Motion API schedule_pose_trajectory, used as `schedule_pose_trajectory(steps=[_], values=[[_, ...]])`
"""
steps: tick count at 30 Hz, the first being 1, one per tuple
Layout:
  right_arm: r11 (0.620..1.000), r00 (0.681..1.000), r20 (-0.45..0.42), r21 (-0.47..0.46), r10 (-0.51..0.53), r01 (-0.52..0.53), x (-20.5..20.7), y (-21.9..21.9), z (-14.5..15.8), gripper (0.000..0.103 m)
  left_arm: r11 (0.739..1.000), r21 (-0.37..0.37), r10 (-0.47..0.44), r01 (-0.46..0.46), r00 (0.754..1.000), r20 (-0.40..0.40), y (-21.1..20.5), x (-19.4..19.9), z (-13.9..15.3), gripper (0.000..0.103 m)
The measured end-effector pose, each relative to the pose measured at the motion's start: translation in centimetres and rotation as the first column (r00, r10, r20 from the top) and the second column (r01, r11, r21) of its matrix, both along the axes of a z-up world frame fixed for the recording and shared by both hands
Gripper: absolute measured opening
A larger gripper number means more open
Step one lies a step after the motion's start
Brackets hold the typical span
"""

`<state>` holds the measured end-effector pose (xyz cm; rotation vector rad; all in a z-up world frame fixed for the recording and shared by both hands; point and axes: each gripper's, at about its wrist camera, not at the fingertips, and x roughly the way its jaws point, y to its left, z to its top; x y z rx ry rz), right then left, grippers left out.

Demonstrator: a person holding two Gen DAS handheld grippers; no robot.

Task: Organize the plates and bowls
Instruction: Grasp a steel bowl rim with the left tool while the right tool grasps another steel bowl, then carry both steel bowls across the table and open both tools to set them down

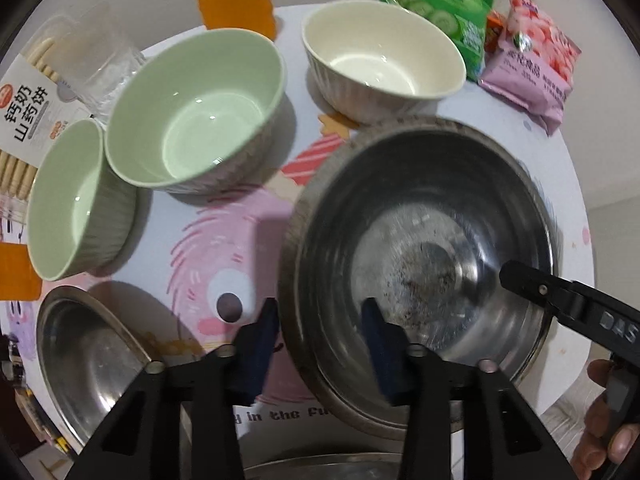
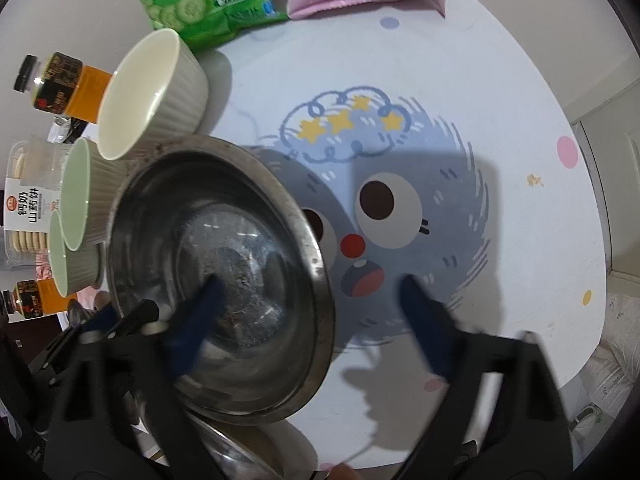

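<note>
Jaws astride steel bowl (image 1: 420, 264) rim, right gripper (image 1: 516, 280) marked "DAS"

A round cartoon-printed table (image 1: 256, 216) carries a steel bowl (image 1: 420, 264) at centre and green bowls (image 1: 192, 112) upper left.

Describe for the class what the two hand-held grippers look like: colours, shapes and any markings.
Each hand-held gripper, left and right, has a black frame that splits into two angular arms with silver pivot pins, ending in dark blue fingers. The right one's black side carries raised letters reading "DAS". No cables or sleeves show.
</note>
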<state>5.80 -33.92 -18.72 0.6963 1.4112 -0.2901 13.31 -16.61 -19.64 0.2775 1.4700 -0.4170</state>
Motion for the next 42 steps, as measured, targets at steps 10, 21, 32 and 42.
schedule_pose_trajectory(steps=[10, 21, 32, 42], values=[[0.999, 0.999, 0.024, 0.018, 0.038, -0.038, -0.8, 0.2, 0.1, 0.012, 1.000, 0.007, 0.017, -0.017, 0.998, 0.061, 0.3, -0.1, 0.7, 0.019], [0.999, 0.990, 0.136, -0.017, 0.038, -0.036, -2.0, -1.7, 4.5, 0.012, 0.999, -0.051, 0.000, 0.009, 0.987, 0.162, -0.5, -0.9, 5.1, 0.019], [0.998, 0.979, 0.202, -0.046, -0.021, 0.031, -4.3, -3.7, 7.3, 0.012, 0.990, -0.101, -0.076, 0.099, 0.974, 0.212, -3.6, -3.1, 7.3, 0.019], [0.991, 0.973, 0.209, -0.073, -0.098, 0.116, -7.7, -7.6, 8.3, 0.012, 0.977, -0.110, -0.158, 0.185, 0.963, 0.218, -8.9, -5.4, 7.0, 0.019]])
